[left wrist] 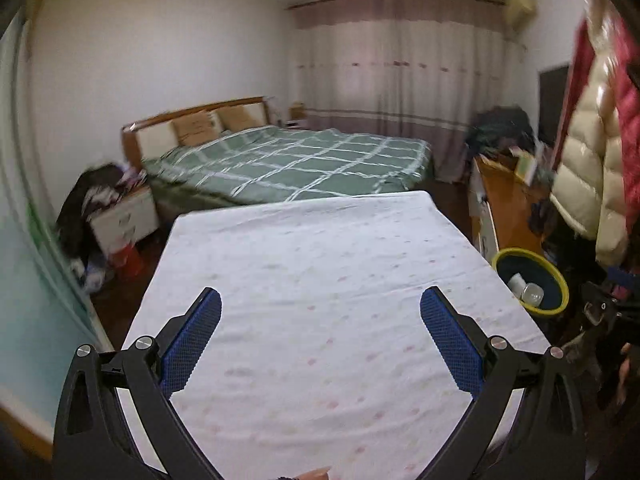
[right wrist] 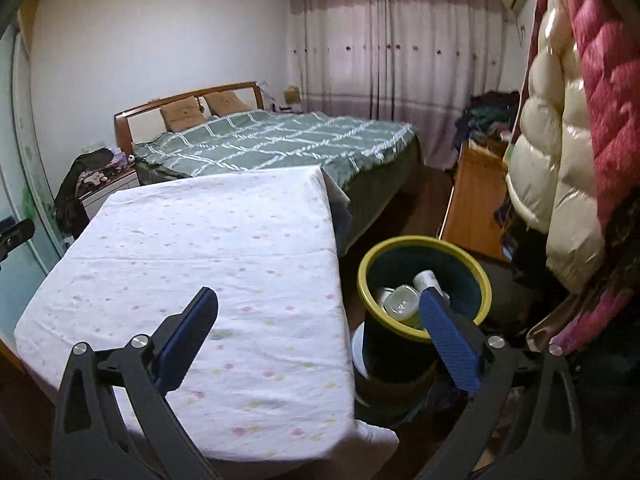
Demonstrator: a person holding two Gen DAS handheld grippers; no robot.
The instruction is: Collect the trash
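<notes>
I'm holding my left gripper [left wrist: 320, 312] and right gripper [right wrist: 318, 312] spread wide, gripping nothing — the trash [right wrist: 400, 302] is lying inside the yellow-rimmed bin [right wrist: 366, 280] beside the table [right wrist: 200, 248].

1. The right hand-held gripper [right wrist: 318, 304] hangs with its two blue-padded fingers [right wrist: 448, 344] spread wide and nothing between them.
2. Its left finger lies over the surface [right wrist: 180, 240], which wears a white cloth with small coloured dots.
3. Its right finger lies in front of the bin [right wrist: 400, 344], a dark bin with a yellow rim that stands on the floor just beside the surface's right edge.
4. Inside the bin lie pale containers: a clear jar [right wrist: 402, 302] seen end-on and a white tube [right wrist: 428, 280] behind it.
5. Behind the surface stands a bed [right wrist: 272, 140] with a green checked cover.
6. On the right hang a cream puffer coat [right wrist: 548, 152] and a red one [right wrist: 608, 92].
</notes>
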